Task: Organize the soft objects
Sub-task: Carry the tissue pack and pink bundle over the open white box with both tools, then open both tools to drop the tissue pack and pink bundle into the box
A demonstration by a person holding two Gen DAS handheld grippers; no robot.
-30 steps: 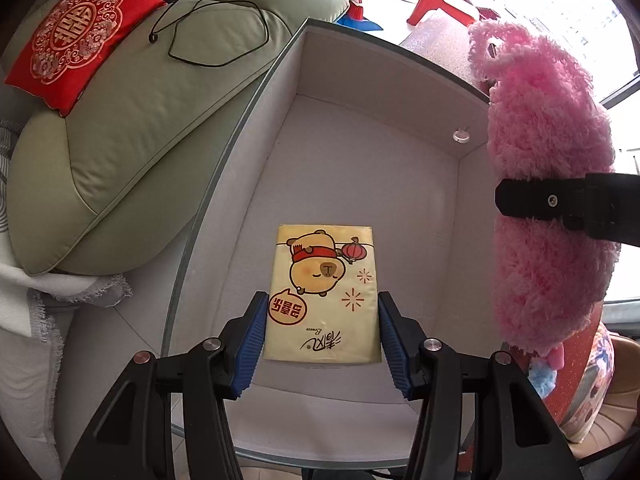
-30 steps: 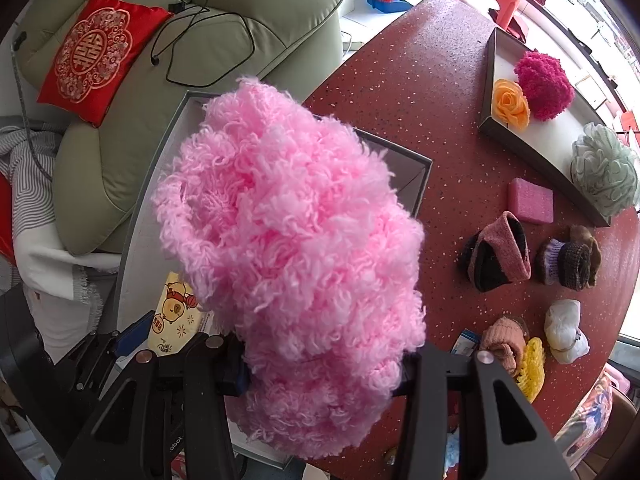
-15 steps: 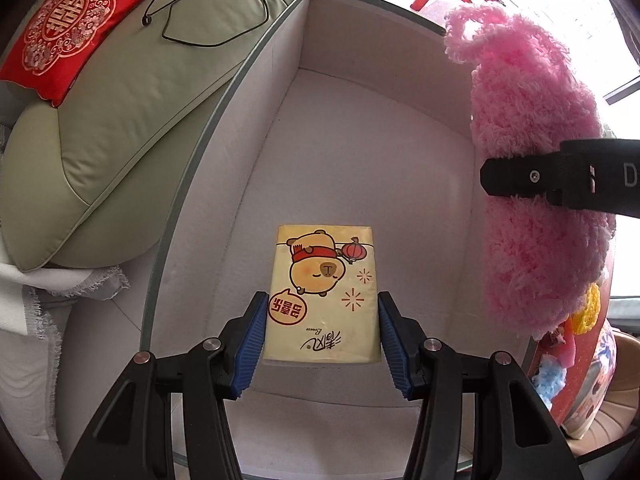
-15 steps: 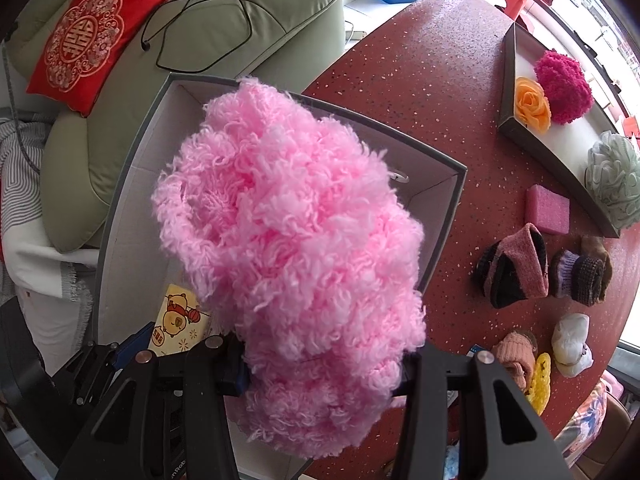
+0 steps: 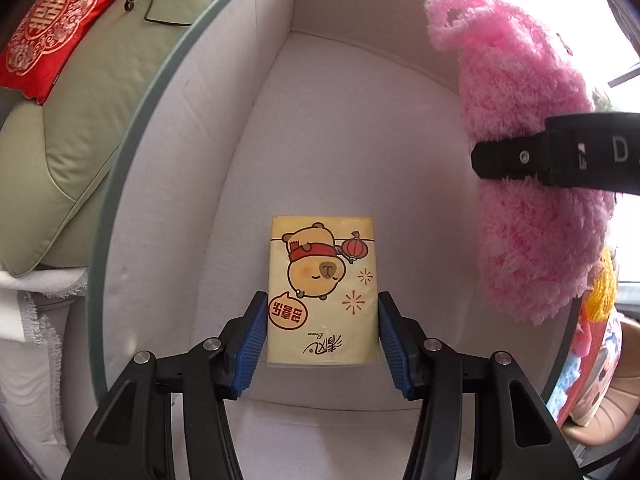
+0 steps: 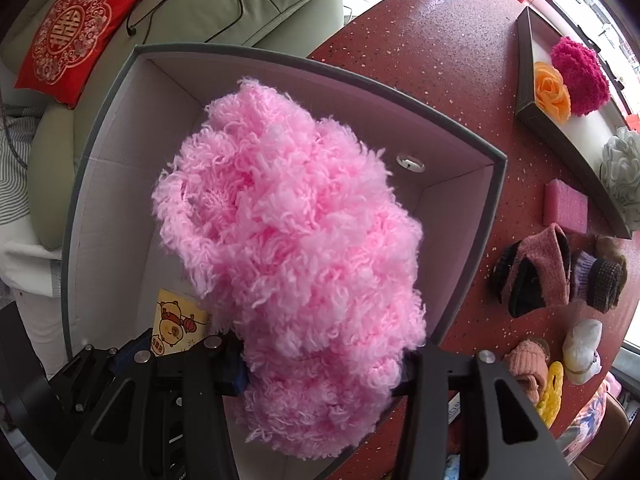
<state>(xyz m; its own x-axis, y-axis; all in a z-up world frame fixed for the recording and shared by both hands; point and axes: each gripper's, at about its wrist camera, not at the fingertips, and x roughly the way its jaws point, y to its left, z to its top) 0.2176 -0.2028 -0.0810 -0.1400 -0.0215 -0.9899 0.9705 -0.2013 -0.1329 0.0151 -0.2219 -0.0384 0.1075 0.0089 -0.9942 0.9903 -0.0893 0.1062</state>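
A yellow tissue pack (image 5: 322,264) with a cartoon animal sits between the blue pads of my left gripper (image 5: 322,300), which is shut on its lower sides. It hangs inside a grey box with a white lining (image 5: 340,120), above the floor. My right gripper (image 6: 320,364) is shut on a fluffy pink knitted piece (image 6: 296,248), which hides its fingertips. The pink piece (image 5: 528,80) hangs over the right side of the box, beside the pack (image 6: 176,322). Both grippers point down into the box (image 6: 492,156).
The box stands on a red speckled table (image 6: 420,40) beside a green sofa (image 5: 92,100) with a red embroidered cushion (image 6: 68,36). A tray (image 6: 568,140) holds an orange rose, a magenta pompom and a pale pouf. A pink sponge (image 6: 566,206) and several socks (image 6: 536,272) lie at the right.
Both grippers have sunk lower with their loads. The box walls now fill more of each view, and the pack and pink piece sit within its rim.
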